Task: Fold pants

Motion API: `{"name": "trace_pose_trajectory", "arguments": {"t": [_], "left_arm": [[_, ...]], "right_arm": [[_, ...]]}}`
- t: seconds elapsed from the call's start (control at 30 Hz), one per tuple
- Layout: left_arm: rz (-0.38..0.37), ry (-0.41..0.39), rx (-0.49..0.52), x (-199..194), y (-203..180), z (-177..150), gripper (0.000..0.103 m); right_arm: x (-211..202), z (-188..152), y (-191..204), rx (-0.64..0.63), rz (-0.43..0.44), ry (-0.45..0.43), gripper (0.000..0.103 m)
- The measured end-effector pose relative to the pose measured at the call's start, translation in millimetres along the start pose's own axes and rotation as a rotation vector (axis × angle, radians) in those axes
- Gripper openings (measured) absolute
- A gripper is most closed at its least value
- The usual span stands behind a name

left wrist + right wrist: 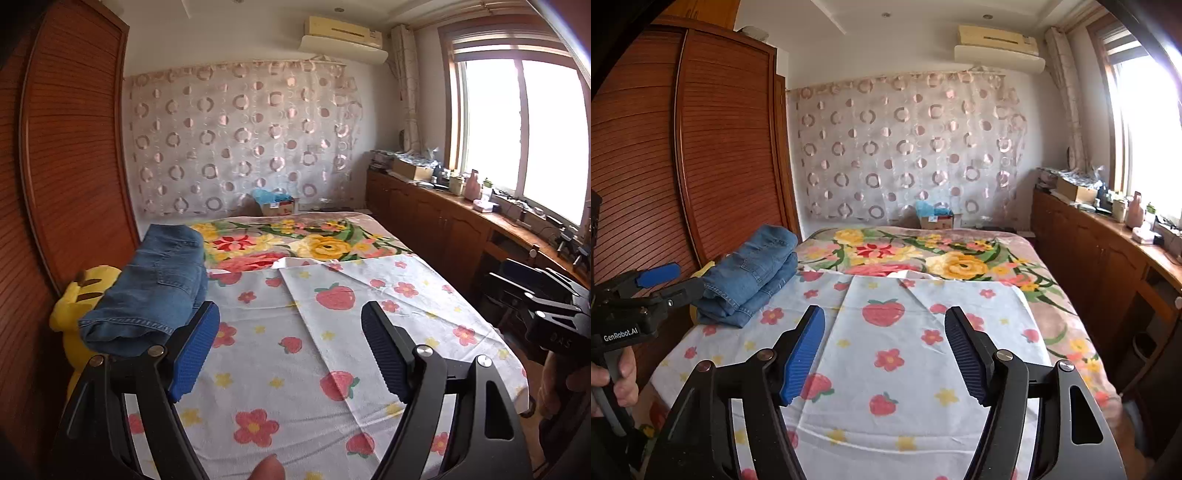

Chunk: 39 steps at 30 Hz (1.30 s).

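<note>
Folded blue jeans (155, 288) lie in a stack at the bed's left edge, also in the right wrist view (753, 273). My left gripper (290, 350) is open and empty, just right of the jeans above the strawberry-print sheet (295, 362). My right gripper (884, 354) is open and empty above the same sheet (886, 332). The left gripper also shows at the left in the right wrist view (670, 282), beside the jeans. The right gripper's body shows at the far right of the left wrist view.
A yellow plush toy (74, 306) sits under the jeans by the wooden wardrobe (66, 147). A floral blanket (295, 240) covers the far bed. Wooden cabinets (443, 221) with clutter run under the window at right. A cardboard box (279, 208) stands beyond the bed.
</note>
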<state>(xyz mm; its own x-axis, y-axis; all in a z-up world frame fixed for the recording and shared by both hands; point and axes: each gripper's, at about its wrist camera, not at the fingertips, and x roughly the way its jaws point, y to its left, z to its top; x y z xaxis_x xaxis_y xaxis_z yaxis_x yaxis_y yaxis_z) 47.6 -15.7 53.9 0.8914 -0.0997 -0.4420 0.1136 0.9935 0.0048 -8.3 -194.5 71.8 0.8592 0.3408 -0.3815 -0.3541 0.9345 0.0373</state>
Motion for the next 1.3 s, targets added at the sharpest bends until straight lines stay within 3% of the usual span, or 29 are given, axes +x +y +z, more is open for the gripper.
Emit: {"name": "trace_pose_trajectory", "arguments": {"t": [0.23,1.3], "left_arm": [[0.028,-0.011,0.003,-11.7,-6.4,-7.1,0.08],[0.02,0.007,0.001,-11.9,-10.9,-11.0,0.08]], "right_arm": [[2.7,-3.7,2.0,0.02,-0.018,-0.027,0.073],[7.0,-20.6,-5.7,0.023,-0.033,-0.035,0.073]]}}
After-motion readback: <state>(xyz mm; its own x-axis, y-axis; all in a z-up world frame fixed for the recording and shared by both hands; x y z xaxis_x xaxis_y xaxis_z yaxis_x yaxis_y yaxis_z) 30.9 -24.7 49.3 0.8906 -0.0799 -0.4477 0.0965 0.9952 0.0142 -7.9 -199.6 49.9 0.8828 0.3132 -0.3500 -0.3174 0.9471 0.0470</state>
